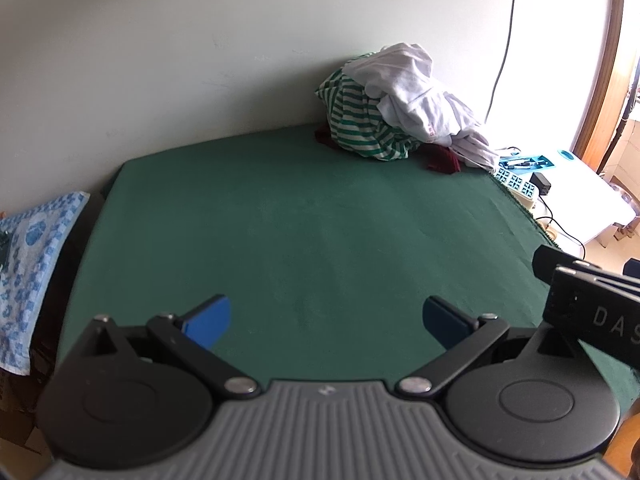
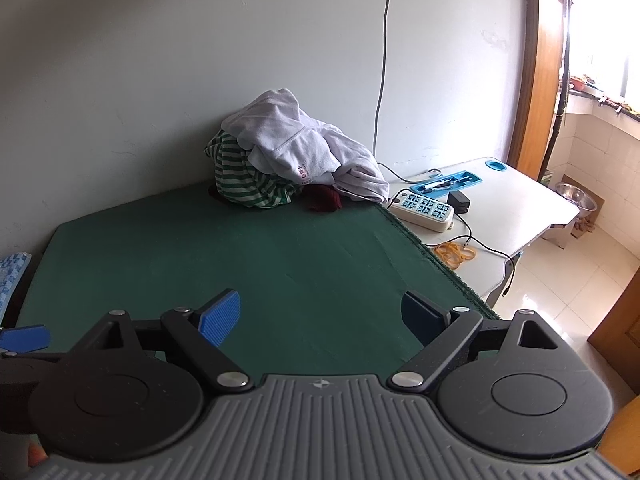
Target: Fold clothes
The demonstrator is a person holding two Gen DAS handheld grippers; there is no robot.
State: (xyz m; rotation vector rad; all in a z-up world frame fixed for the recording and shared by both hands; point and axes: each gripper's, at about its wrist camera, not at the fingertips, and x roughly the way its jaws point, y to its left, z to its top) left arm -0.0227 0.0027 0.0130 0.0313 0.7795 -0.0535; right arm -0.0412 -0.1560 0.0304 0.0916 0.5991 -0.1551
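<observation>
Two grippers observed, both above the near edge of the green cloth-covered table [image 1: 304, 216], neither touching any garment. The pile of clothes [image 1: 404, 108] sits at the far right corner of the table against the white wall [image 1: 160, 40], well apart from both tools. A white garment [image 2: 296, 140] lies on top, over a green-and-white striped garment [image 2: 240, 184]; a dark red garment [image 2: 322, 197] lies at the foot of the pile.

Left gripper [image 1: 326, 320]: jaws spread wide, blue pads [image 1: 210, 320] facing inward, nothing between them; pointed across the table, the pile ahead and to its right. The body of the other tool shows at the right edge of this view.

Right gripper [image 2: 320, 314]: jaws likewise wide apart and empty; the pile lies ahead, slightly left of centre. It is held near the table's right edge.

Beside the table stands a white desk [image 2: 520, 208] carrying a power strip [image 2: 424, 208] and a blue pen tray [image 2: 448, 182]. A blue-patterned towel [image 1: 28, 264] hangs to the left.
</observation>
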